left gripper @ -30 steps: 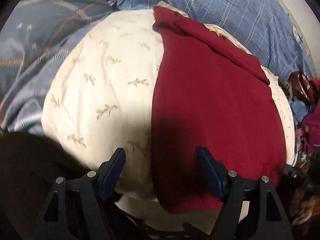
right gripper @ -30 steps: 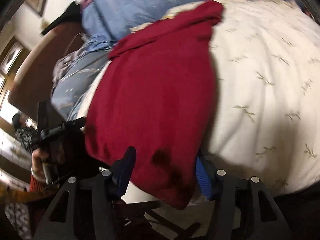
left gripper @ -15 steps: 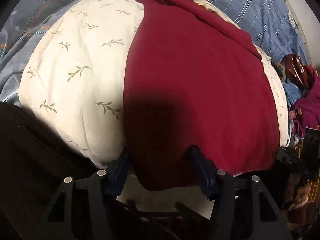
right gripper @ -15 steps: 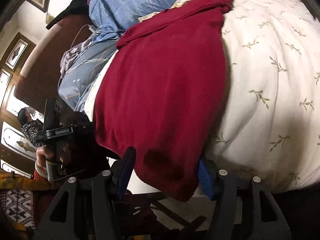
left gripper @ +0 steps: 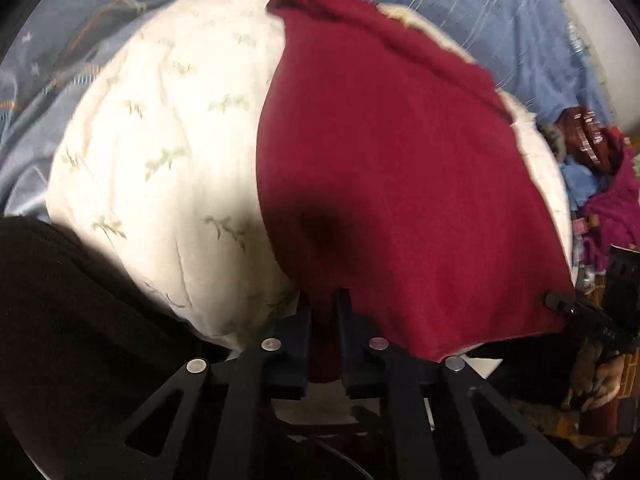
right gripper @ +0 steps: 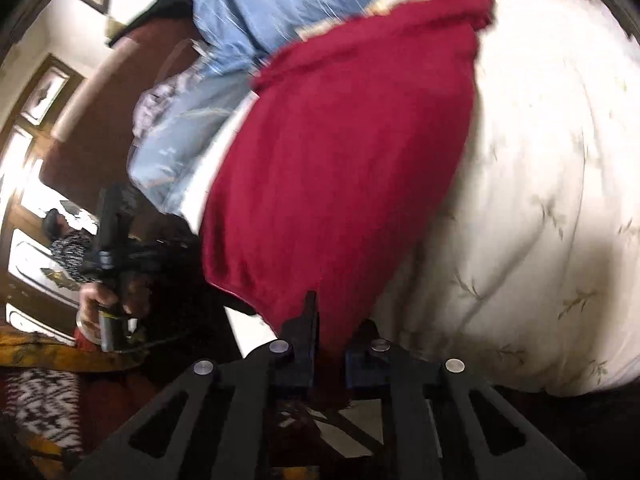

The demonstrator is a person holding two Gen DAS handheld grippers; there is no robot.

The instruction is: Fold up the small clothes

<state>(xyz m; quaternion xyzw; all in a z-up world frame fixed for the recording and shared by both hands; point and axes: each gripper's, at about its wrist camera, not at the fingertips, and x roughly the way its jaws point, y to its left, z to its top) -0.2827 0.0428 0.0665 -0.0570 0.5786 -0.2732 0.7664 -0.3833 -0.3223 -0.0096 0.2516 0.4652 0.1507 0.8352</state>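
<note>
A dark red garment lies spread over a cream leaf-print pillow; it shows in the right wrist view too. My left gripper is shut on the garment's near left corner at its hem. My right gripper is shut on the near right corner of the same hem. The right gripper shows at the garment's far right edge in the left wrist view. The left gripper, held in a hand, shows at the left in the right wrist view.
Blue checked bedding lies behind the pillow. A heap of magenta and blue clothes sits at the right. A brown headboard and a window are at the left. Dark fabric lies at the near left.
Both grippers have closed on the garment's near hem, one at each corner. Both views are now blurred with motion.
</note>
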